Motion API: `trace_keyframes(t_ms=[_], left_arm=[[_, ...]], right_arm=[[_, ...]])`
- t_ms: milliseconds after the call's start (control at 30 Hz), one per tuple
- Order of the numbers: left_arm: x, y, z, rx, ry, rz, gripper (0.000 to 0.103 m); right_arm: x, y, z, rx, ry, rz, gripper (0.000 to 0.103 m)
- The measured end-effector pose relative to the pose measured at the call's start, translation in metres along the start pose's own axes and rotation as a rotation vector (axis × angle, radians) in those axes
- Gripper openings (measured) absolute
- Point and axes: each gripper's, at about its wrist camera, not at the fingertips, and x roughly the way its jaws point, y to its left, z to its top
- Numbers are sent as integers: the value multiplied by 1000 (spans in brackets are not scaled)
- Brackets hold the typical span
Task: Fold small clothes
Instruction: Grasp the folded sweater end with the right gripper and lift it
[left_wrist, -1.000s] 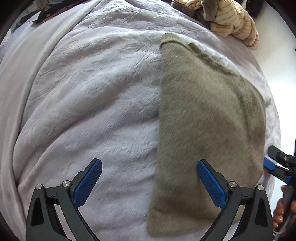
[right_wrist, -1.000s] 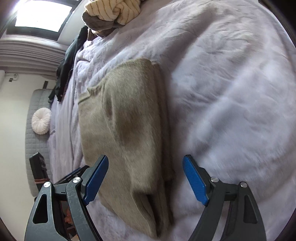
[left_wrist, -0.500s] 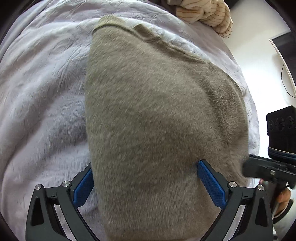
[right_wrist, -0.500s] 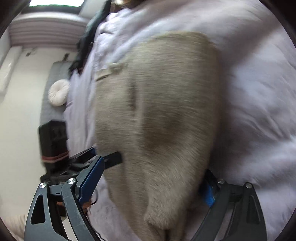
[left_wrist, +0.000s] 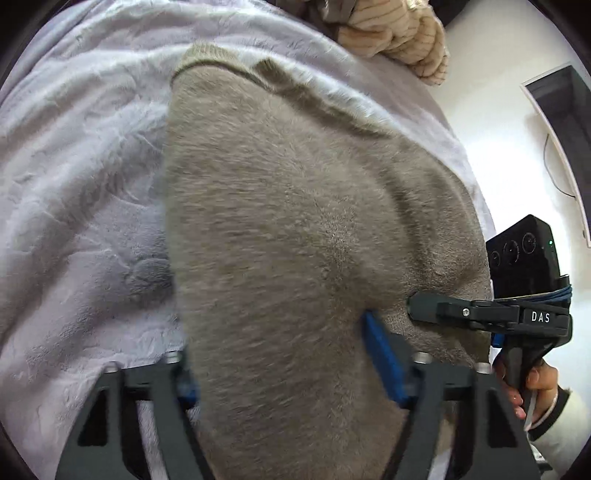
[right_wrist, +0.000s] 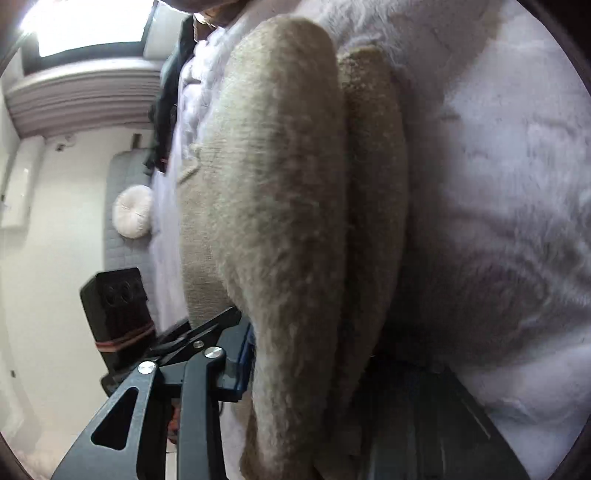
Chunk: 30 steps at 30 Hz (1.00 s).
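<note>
One taupe fuzzy garment, folded, filling mid-frame on lavender bed cover. Left gripper at lower frame, jaws just narrowed, pinching garment's near edge. Right gripper, jaws just narrowed, clamped on garment's folded layers. Striped cream clothes heaped at upper right

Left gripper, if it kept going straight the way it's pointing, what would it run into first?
The left gripper already has the fuzzy brown garment bunched between its jaws, which have just been closing. Straight on it would only push deeper into that cloth, with the pale blanket probably underneath; depth is unclear.
</note>
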Motion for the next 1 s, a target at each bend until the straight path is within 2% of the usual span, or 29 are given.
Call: trace_keyframes(t_ms=[100, 133, 333, 533, 767, 1000], left_arm=[[-18, 0, -3, -5, -16, -34, 50], [-21, -4, 4, -6, -20, -40, 50], [-53, -16, -8, 27, -43, -54, 50], [-96, -16, -40, 77, -51, -78, 50], [-156, 9, -110, 95, -24, -78, 50], [-183, 50, -183, 65, 42, -32, 50]], right_arm=[[-6, 9, -7, 1, -4, 50, 34], [-7, 13, -10, -1, -3, 65, 34], [-19, 31, -31, 17, -14, 147, 34], [-25, 51, -74, 30, -31, 188, 34], [-1, 79, -146, 34, -31, 194, 34], [56, 91, -224, 65, 14, 165, 34]])
